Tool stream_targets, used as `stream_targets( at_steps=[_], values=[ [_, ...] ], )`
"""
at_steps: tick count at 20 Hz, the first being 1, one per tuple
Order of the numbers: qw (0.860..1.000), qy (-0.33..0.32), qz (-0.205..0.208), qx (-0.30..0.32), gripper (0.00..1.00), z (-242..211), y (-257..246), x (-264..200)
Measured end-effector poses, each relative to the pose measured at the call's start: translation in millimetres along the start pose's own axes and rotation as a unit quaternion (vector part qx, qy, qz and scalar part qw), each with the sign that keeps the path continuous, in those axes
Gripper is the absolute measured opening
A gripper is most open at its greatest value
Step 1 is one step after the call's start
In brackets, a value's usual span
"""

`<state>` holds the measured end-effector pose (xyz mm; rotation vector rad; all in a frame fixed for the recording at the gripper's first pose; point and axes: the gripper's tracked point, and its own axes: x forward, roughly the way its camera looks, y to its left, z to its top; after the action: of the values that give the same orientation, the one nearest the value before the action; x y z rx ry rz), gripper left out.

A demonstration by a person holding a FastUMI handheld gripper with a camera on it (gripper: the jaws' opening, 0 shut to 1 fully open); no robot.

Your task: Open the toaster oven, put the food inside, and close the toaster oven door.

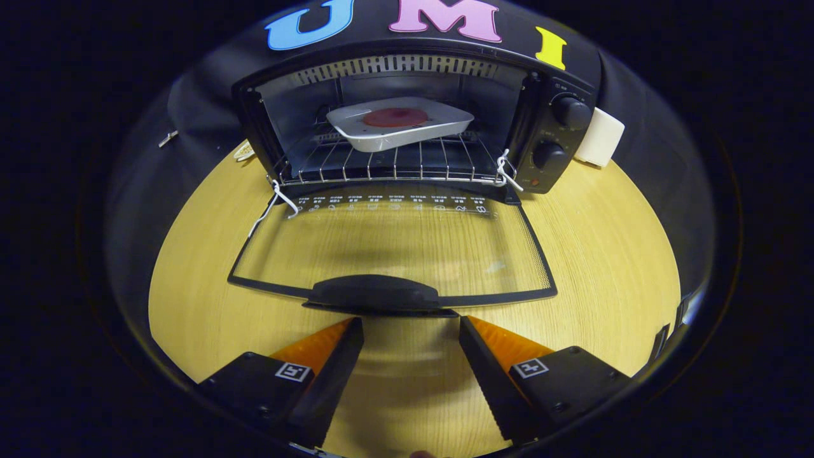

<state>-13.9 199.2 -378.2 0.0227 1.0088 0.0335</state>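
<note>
- Tongs [411, 324] are seen at bottom centre of frame, spread open, nothing held between them; bare counter [610, 254] shows in the gap.
- Door handle [375, 294] sits just ahead of the fingertips, centre-low in frame; contact can't be confirmed, looks very near or touching.
- Glass door [394, 245] is laid fully down, approx. flat over the counter, hinged at the toaster oven [547, 95] mouth.
- Food [395, 117] is seen on a white tray [381, 137], upper centre of frame, inside the cavity on the wire rack [388, 166], well beyond the tongs.
- Judged stage: food already in; door closing not yet done.
- Risk: handle is low and rounded, so a shallow grip could slip off and the door drop back w/ a bang.
- Risk: tray looks tilted on the rack; a hard slam may shift it.
- Risk: white ties [505, 168] at the rack's front corners could be caught by the door edge during the swing.
</note>
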Motion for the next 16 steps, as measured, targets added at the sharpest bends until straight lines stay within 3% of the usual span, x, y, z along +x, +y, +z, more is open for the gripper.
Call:
stream_targets(
  at_steps=[9, 16],
  values=[
    [0.997, -0.032, 0.003, -0.063, 0.99, 15, 4, -19],
    [0.994, -0.078, 0.034, -0.071, 0.99, 40, 6, -55]
  ],
)
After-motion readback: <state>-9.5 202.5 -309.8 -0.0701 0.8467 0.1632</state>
